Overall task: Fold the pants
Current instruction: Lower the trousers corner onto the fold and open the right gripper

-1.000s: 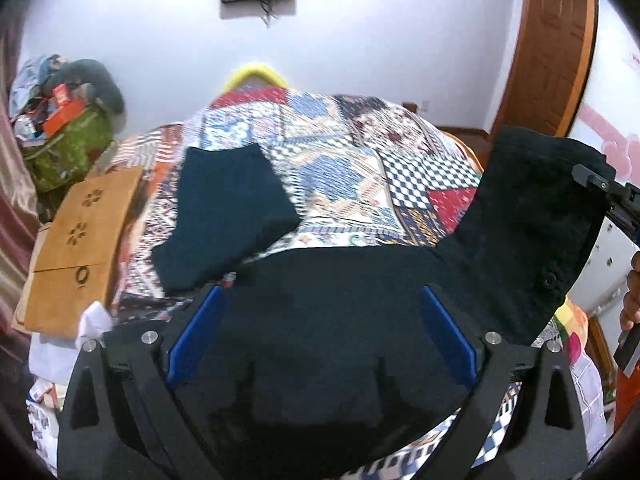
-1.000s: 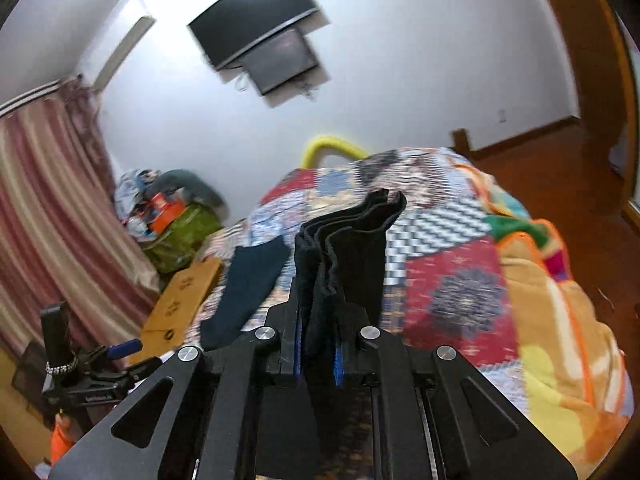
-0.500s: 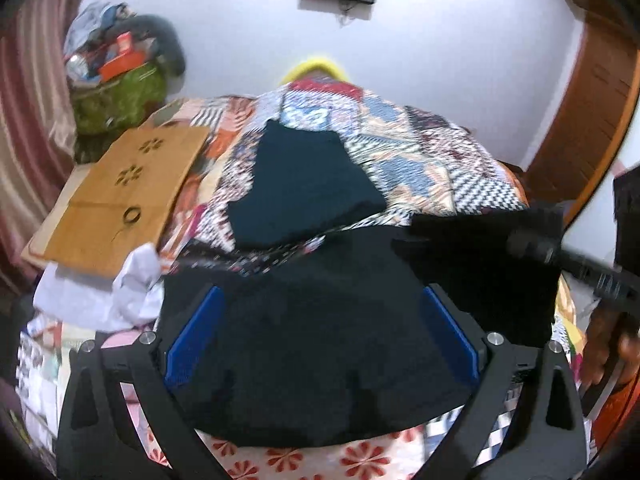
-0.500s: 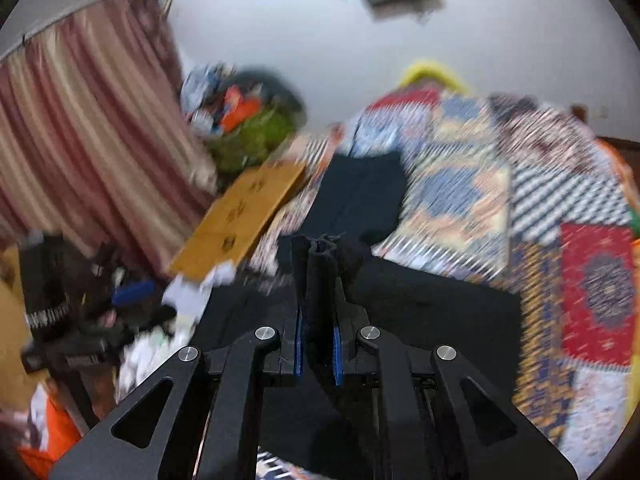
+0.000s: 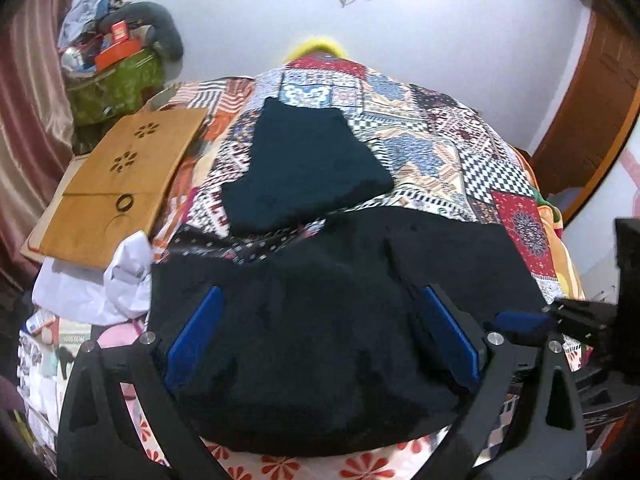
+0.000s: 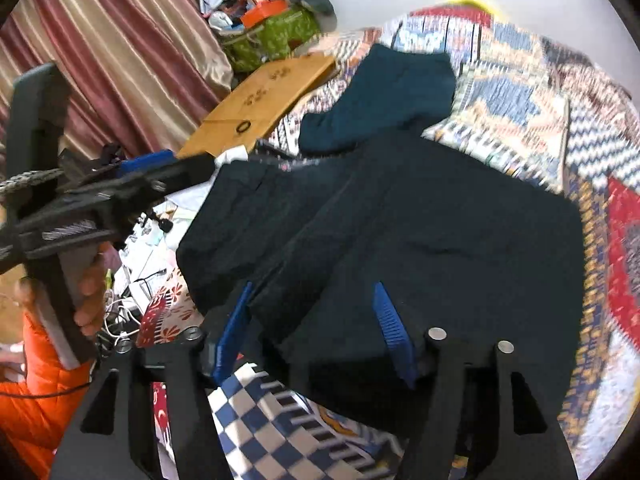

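Left wrist view: the black pants are lying folded on the bed. Both claws, left claw and right claw, are wide and hold nothing. The top layer should be pressed flat.

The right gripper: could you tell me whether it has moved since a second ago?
Yes. The right gripper swung left from the quilt toward the striped curtain, and now stands open over the black pants.

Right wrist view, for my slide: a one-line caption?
Open right tool over black pants folded on a patchwork quilt.
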`<state>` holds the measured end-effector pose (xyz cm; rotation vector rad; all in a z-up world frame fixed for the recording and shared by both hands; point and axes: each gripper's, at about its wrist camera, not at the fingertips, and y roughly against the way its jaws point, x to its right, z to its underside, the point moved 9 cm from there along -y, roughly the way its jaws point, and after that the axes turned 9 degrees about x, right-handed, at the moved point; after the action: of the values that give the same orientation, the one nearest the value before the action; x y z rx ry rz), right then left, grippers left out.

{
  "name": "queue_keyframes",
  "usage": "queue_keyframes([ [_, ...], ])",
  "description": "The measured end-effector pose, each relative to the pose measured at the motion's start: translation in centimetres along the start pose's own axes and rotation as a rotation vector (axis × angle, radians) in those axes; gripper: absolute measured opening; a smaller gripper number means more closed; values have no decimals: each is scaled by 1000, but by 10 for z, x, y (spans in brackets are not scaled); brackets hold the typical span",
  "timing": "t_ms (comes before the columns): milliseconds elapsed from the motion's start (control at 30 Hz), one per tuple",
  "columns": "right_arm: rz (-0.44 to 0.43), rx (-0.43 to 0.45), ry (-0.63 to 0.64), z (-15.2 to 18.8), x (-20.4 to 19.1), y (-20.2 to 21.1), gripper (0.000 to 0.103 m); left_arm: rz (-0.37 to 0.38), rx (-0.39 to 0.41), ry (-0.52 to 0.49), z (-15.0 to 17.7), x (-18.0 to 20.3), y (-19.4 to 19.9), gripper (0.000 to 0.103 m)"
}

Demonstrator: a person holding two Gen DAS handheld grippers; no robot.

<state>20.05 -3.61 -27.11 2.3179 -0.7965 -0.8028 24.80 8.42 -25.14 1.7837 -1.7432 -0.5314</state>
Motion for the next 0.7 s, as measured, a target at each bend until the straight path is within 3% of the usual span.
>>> queue_keyframes([
  [200,89,126,11,-29,34,47,67,54,-1,-46,-20,37,-14,100],
  [333,188,160,0,-39,72,59,68,88,-22,-63,-28,61,-30,100],
  [567,260,115,-59,-27,125,38,68,89,-130,-169,-12,101,-84,100],
  [700,284,31,-92,-2,146,8,68,29,-242,-284,18,109,-121,100],
])
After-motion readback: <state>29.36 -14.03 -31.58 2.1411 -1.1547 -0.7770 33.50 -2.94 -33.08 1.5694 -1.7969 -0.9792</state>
